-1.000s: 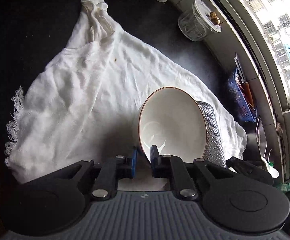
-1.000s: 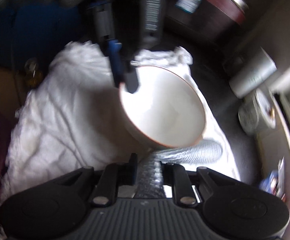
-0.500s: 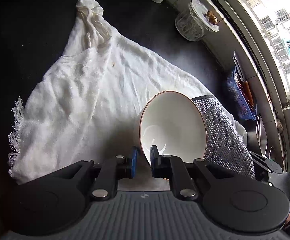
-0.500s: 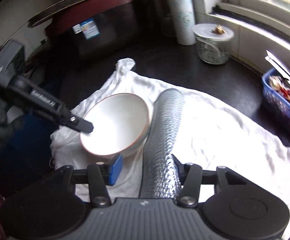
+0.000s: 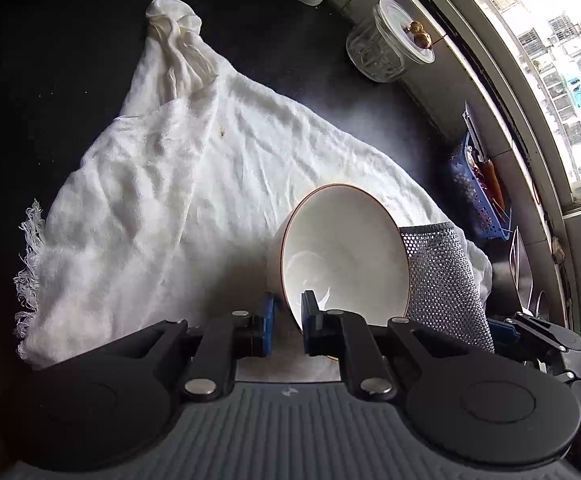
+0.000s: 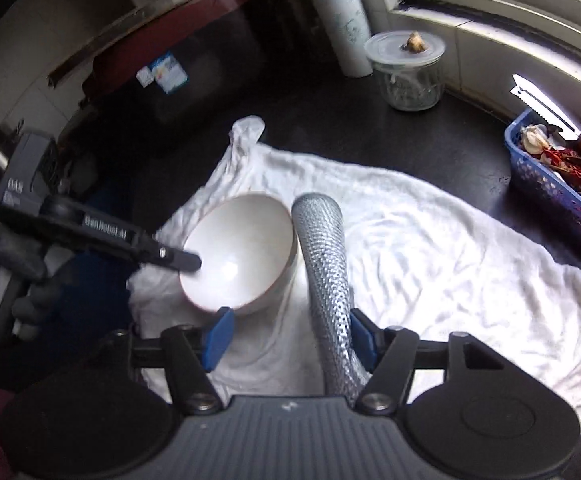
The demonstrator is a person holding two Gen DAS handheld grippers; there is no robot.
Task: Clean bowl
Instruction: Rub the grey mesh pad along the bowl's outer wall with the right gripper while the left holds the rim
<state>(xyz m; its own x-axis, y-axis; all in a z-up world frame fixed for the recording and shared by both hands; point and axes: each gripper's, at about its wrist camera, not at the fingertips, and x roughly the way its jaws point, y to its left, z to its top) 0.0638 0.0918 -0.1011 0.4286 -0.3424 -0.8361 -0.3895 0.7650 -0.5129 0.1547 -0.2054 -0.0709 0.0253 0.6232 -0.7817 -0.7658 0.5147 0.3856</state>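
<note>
The left gripper [image 5: 288,318] clamped the tilted white bowl's [image 5: 344,256] rim. Only the right wrist view showed the right gripper's [image 6: 290,338] jaws opening around the silver mesh cloth [image 6: 324,264] beside the bowl, and a gloved hand [image 6: 14,272].

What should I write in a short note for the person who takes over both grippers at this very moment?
Left gripper: shut on the bowl's near rim, holding the bowl tilted on its side over the white cloth.
Right gripper: jaws opening; the silver mesh scrubbing cloth lies between them against the right finger, its far end draped on the white cloth beside the bowl.
Other things: glass jar, paper roll and blue basket stand clear near the window.
Done: the bowl's inside looks white, with no visible dirt.
Left: probably let go of the scrubbing cloth, then set the bowl upright.
</note>
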